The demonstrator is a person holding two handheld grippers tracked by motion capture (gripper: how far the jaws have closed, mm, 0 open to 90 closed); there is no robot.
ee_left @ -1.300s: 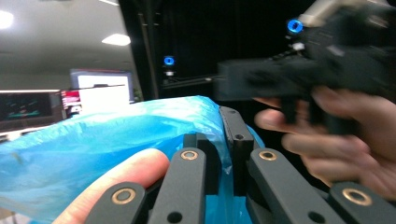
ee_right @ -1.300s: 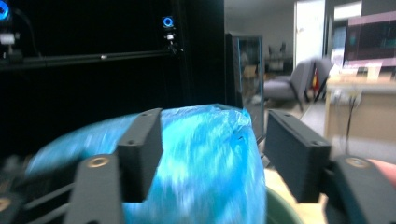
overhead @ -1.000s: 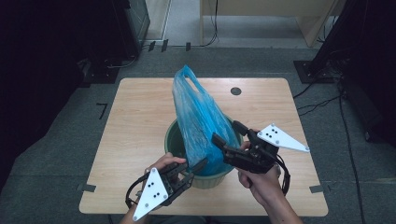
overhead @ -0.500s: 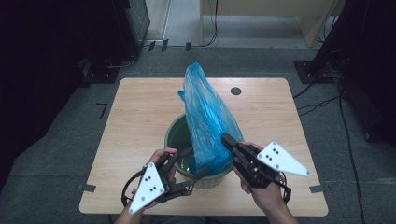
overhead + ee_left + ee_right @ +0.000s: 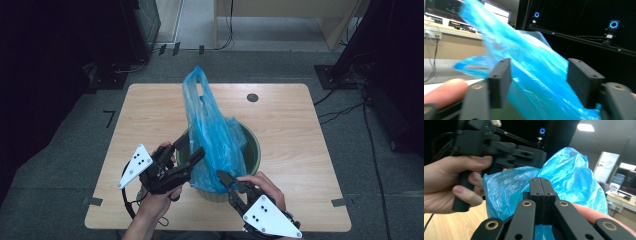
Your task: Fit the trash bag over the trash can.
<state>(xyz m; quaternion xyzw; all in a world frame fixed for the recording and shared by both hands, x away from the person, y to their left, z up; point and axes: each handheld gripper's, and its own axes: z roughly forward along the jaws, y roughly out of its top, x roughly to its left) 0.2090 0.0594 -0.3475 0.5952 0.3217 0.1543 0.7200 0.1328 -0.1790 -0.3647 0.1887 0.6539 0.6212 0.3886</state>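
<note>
Thin blue plastic sits between the spread jaws of the left gripper, not pinched yet. The right gripper has its jaws pressed together with no gap in its own view; it seems to nip the bag's lower near edge, but whether film is really caught between them I cannot tell. The blue plastic bag stands up out of the green bucket, which sits near the middle of the wooden table; bag handles are up and lean toward the far side.

Handling, as a judgement: very light, floppy, slippery film, crumples and tears if yanked. It slides out of a loose pinch, so best grab at the rim or a handle loop, gathering a fold, not the flat wall.

Versus half a second ago: the left gripper has come up from low beside the bucket to the bag's left flank. The right gripper has dropped back toward the near rim. The bag sags lower.
</note>
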